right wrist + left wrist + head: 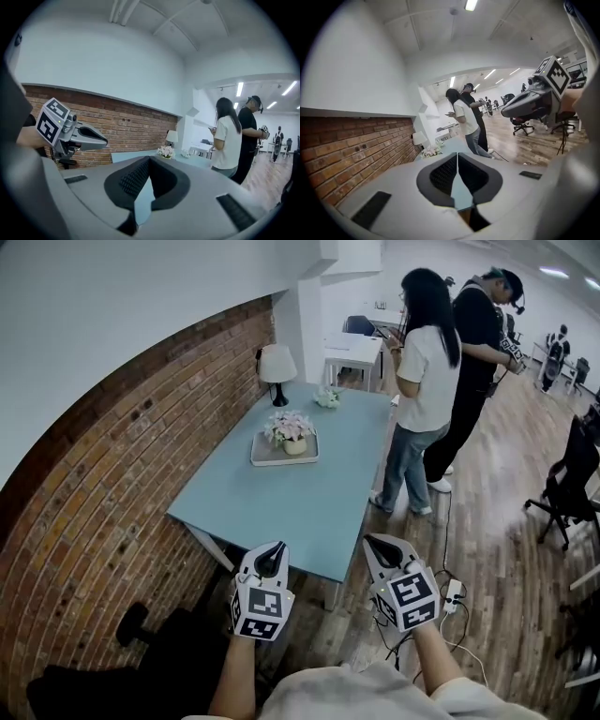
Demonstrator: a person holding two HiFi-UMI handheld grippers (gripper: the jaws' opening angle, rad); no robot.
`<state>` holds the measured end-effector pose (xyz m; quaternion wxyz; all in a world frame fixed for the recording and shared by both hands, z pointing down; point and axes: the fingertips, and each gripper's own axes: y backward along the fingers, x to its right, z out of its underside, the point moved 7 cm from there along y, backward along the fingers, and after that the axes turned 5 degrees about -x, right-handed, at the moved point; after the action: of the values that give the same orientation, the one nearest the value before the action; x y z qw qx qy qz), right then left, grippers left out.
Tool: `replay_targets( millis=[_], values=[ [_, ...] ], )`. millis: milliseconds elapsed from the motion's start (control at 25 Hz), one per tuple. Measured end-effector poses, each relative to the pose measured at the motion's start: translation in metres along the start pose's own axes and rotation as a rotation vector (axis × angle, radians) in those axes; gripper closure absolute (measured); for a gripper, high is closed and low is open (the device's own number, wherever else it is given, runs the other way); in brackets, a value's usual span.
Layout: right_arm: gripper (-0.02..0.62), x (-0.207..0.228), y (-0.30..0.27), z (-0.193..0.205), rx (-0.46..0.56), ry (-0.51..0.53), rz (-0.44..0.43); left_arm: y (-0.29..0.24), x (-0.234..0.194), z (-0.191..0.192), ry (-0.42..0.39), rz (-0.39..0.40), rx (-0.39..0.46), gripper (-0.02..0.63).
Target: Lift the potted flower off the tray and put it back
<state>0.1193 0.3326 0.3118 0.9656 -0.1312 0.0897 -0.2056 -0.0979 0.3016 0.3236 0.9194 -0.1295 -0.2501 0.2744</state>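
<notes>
Fingers (pixel 440 176) are closed and empty on both the left gripper (pixel 274 549) and the right gripper (pixel 371 542). Potted flower (pixel 292 430) stands on the tray (pixel 267 457), on the bench (pixel 309 512), well apart from both grippers. A lamp (pixel 277 367) stands beyond it.

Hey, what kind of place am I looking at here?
Most likely an open-plan office or lab: a swivel office chair on wood flooring, a white desk further back, a strip ceiling light. The blue table holds a potted flower on a tray beside a brick wall.
</notes>
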Motion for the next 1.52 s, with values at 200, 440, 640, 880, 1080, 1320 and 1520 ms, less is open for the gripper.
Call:
replay_targets(
  millis=[200, 440, 640, 880, 1080, 1320, 1520],
  values=[
    [0.6, 0.01, 0.002, -0.001, 0.052, -0.052, -0.103, -0.004, 0.008, -0.001, 0.03, -0.019, -0.013, 0.574],
    [0.6, 0.024, 0.007, 0.008, 0.057, -0.065, -0.159, -0.009, 0.026, -0.003, 0.062, -0.035, -0.036, 0.574],
    [0.6, 0.03, 0.005, 0.014, 0.066, -0.044, -0.211, -0.013, 0.037, -0.001, 0.077, -0.042, -0.061, 0.574],
    [0.6, 0.036, 0.002, 0.019, 0.063, -0.047, -0.23, -0.019, 0.042, -0.006, 0.075, -0.04, -0.063, 0.574],
    [0.6, 0.037, -0.005, 0.024, 0.062, -0.046, -0.232, -0.027, 0.038, -0.005, 0.081, -0.035, -0.063, 0.574],
    [0.6, 0.046, -0.022, 0.025, 0.056, -0.053, -0.234, -0.051, 0.027, -0.009, 0.081, -0.016, -0.054, 0.574],
    [0.6, 0.061, -0.049, 0.023, 0.044, -0.066, -0.216, -0.082, 0.007, -0.01, 0.081, -0.011, -0.039, 0.574]
  ],
)
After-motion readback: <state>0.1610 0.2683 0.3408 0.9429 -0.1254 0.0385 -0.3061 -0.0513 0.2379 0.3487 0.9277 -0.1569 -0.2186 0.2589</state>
